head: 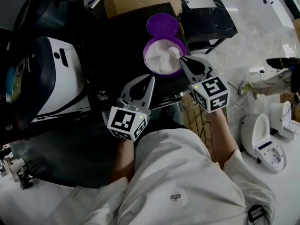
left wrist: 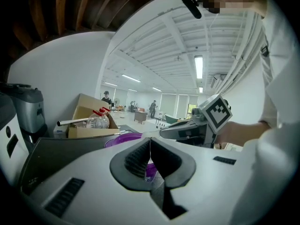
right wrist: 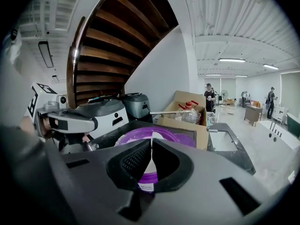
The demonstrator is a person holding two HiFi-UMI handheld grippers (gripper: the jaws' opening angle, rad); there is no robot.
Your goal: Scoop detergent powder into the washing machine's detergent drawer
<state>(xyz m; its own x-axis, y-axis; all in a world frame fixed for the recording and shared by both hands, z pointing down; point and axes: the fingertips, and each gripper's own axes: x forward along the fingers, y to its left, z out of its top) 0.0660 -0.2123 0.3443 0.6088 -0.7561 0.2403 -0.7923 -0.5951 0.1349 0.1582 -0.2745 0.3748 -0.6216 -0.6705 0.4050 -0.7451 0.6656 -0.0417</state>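
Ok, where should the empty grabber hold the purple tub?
Probably the rim of the purple tub, on its near-left side, one jaw inside, one outside. It stands open and looks too wide to span, and the empty left gripper is nearest there; the right gripper holds the scoop.

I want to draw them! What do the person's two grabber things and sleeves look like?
The left gripper and right gripper are grey wedges with dark ribbed pads. Each carries a white cube with black square markers. The sleeves are cream.

Cardboard box (head: 140, 1) at black counter's (head: 112, 55) far edge (plastic bottle (right wrist: 190, 112) inside).
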